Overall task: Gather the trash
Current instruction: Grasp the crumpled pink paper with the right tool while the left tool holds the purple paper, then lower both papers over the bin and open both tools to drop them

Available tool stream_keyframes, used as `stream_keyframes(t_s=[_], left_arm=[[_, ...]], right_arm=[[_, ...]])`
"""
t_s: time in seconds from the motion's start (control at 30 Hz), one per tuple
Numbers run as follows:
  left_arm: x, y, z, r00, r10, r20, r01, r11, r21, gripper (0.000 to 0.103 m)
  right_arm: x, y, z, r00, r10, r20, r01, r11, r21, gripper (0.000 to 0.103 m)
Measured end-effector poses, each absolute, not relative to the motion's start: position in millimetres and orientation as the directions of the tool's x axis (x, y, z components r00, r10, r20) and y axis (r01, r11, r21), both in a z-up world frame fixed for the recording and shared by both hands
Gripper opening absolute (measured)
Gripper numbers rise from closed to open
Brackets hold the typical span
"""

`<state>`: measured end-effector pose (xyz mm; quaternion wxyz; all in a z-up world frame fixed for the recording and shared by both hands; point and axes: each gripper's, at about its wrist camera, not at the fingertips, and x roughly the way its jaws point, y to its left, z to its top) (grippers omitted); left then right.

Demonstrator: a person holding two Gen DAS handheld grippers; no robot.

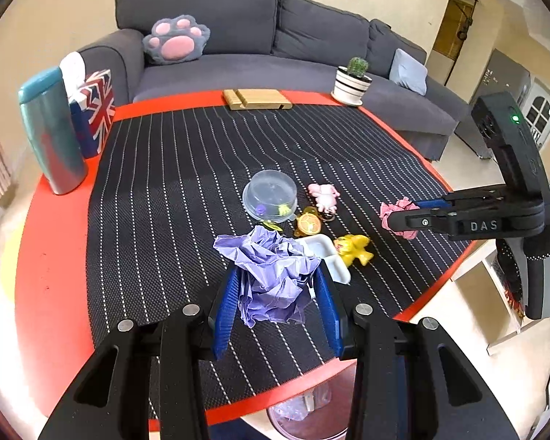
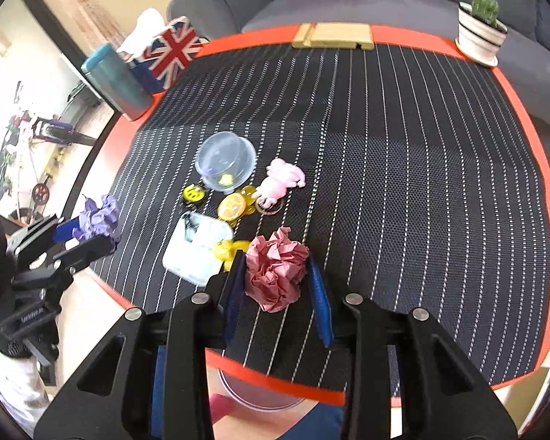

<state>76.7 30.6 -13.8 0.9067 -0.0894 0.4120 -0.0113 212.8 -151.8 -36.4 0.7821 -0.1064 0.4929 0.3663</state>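
Here the left gripper (image 1: 277,286) has its blue fingers (image 1: 226,311) pressed against either side of a crumpled purple paper ball (image 1: 271,275), clamped on it and holding it over the near part of the striped black mat (image 1: 172,190). The right gripper (image 2: 277,286) likewise has its fingers (image 2: 321,300) around a crumpled pink paper ball (image 2: 277,269); the left finger touches the paper, while a sliver of mat shows beside the right one, so I cannot tell whether the grip is fully closed. In the left wrist view that same pink ball (image 1: 394,212) sits between the right gripper's tips near the mat's right edge. Just beyond the purple ball lies a white compartment tray (image 1: 330,256), with a yellow toy figure (image 1: 354,249) touching its right side. Farther out are an orange round charm (image 1: 308,224), a pink plush keychain (image 1: 324,196) and a clear plastic bowl (image 1: 270,194) turned upside down over small bits. The mat covers a round red desk (image 1: 51,264). At the far rim stand a teal tumbler (image 1: 51,132), a Union Jack tissue box (image 1: 93,113), a wooden stand (image 1: 256,99) and a potted cactus (image 1: 352,80), with a grey sofa (image 1: 275,36) behind.
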Motion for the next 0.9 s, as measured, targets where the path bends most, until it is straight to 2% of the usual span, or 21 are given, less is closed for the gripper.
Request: stream_keyframes(t_s=[0.53,0.9], left_arm=[[21.2,-16.6,-5.8,0.699,-0.118,-0.706,0.038,0.991,-0.128,0.04],[-11.3,-40.7,-31.5,0.671,-0.163,-0.723,0.064,0.985,-0.162,0.04]], right_arm=[[113.3,-185.1,-9.4,0.331,0.576,-0.747,-0.788,0.604,0.116,0.034],[77.8,-206.7,-45.1,0.29,0.571,-0.768,-0.8,0.585,0.132,0.034]])
